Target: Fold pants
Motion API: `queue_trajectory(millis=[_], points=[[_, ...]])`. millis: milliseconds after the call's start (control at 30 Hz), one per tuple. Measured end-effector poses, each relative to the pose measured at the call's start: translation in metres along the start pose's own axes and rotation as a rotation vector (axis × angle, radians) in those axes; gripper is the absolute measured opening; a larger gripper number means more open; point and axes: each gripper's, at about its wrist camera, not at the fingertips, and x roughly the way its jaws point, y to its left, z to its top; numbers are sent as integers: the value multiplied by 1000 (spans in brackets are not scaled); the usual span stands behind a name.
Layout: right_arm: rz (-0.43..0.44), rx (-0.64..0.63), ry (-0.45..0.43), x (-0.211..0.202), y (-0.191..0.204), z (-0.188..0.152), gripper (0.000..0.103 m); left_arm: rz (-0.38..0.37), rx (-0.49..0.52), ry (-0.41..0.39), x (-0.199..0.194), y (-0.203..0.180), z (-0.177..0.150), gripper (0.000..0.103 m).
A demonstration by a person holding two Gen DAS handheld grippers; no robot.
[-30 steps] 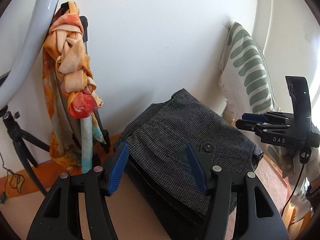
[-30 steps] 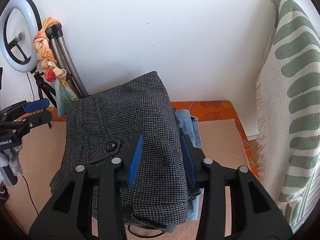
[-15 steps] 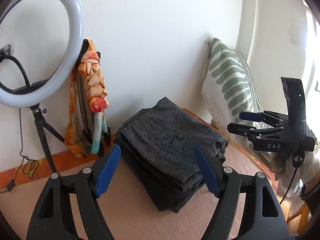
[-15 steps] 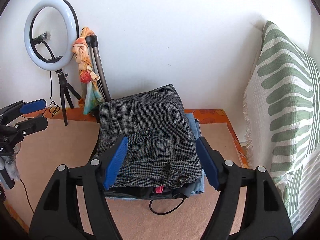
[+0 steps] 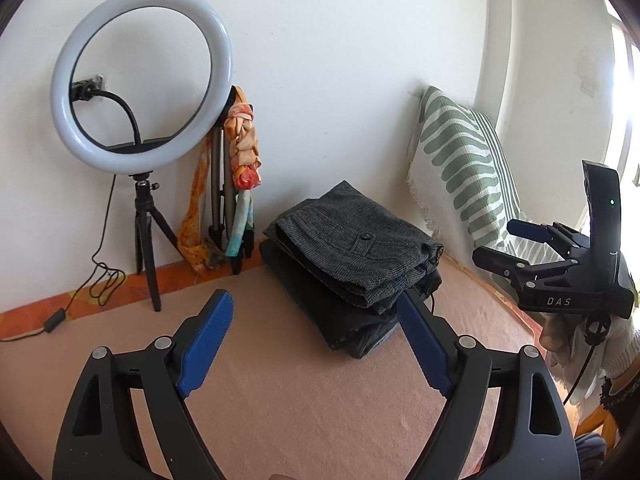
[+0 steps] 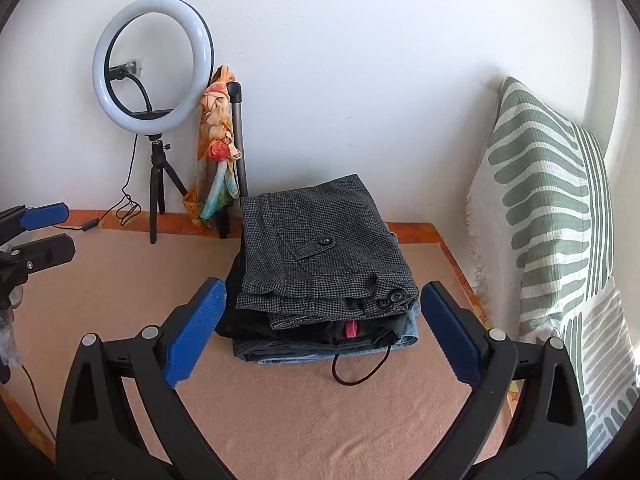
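The grey houndstooth pants (image 5: 352,248) lie folded on top of a stack of folded clothes (image 6: 320,336) at the back of the pink mat (image 5: 280,392); they also show in the right wrist view (image 6: 316,252). My left gripper (image 5: 312,340) is open and empty, held back from the stack's left front. My right gripper (image 6: 320,328) is open and empty, in front of the stack with its fingers wide of it. The right gripper also shows in the left wrist view (image 5: 516,244), and the left gripper in the right wrist view (image 6: 44,232).
A ring light on a tripod (image 5: 140,80) stands at the back left, its cable (image 5: 96,276) trailing on the mat. A tripod with an orange scarf (image 5: 240,152) leans on the wall. A green-striped pillow (image 6: 552,208) is at the right. A black cord (image 6: 360,372) lies before the stack.
Both grippers have let go of the grey pants, opened wide and pulled back from the stack. The pants now rest folded on top.
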Motion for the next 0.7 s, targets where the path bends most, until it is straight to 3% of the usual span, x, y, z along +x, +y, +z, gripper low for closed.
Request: queue_trajectory(millis=[333, 700], points=[[-17, 51, -39, -40, 25, -35, 103, -1, -24, -2, -42, 4, -41, 86], [-32, 97, -52, -48, 35, -68, 103, -11, 38, 9, -52, -10, -74, 87]])
